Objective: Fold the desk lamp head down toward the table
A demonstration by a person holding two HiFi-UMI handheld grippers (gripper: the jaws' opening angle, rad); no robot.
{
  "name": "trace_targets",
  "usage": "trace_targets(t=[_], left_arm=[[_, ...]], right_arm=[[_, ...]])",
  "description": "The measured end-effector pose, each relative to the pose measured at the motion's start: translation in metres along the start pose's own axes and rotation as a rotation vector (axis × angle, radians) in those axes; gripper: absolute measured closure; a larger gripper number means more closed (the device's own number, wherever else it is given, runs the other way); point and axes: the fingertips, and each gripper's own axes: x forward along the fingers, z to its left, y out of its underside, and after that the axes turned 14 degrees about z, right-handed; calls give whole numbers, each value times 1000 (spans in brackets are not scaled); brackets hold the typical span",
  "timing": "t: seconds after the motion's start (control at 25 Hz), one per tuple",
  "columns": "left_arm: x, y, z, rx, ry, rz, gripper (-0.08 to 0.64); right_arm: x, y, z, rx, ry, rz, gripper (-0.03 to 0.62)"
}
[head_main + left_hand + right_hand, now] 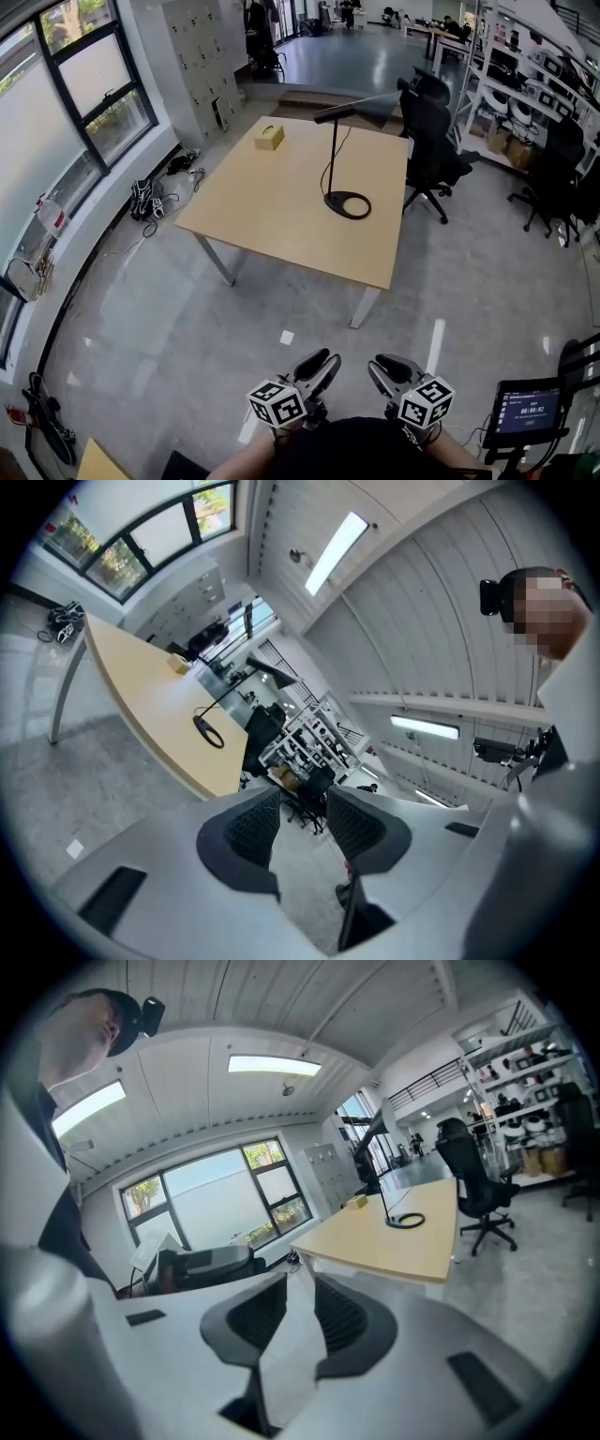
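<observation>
While both tongs hang low by the person's body, the desk [281, 216] stands well ahead of them across open floor.

On the desk, left to right:
- Small yellow box [269, 137] near the far left corner.
- Desk lamp [335, 159] right of centre. Its ring base [347, 204] lies flat on the top, the thin stem is upright, and the head [349, 112] is raised and about level.

Black office chair [433, 141] just beside the desk's right edge.

Left tongs [321, 364]: spread a little, nothing between. Right tongs [386, 367]: narrow gap, also empty. Small lit screen [530, 411] at far right.
</observation>
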Motion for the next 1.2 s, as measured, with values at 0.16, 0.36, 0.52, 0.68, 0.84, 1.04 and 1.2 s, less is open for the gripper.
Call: trace_targets(t=[0.16, 0.36, 0.52, 0.68, 0.84, 1.04, 1.2], left_arm=[[-12, -21, 31, -19, 9, -7, 397], [-15, -28, 56, -62, 13, -2, 397], [-9, -37, 66, -64, 10, 18, 397], [-3, -55, 84, -59, -29, 24, 397], [4, -78, 102, -51, -87, 16, 397], [39, -119, 121, -28, -138, -9, 397], [86, -154, 124, 2, -147, -16, 397]], right_arm=[[27, -12, 7, 6, 28, 29, 499], [48, -26, 10, -16, 56, 64, 499], [65, -36, 7, -13, 47, 74, 499], [87, -49, -6, 7, 5, 71, 499], [109, -71, -22, 13, -50, 53, 499], [131, -114, -66, -17, -83, 35, 499], [135, -146, -117, -8, -78, 23, 499]])
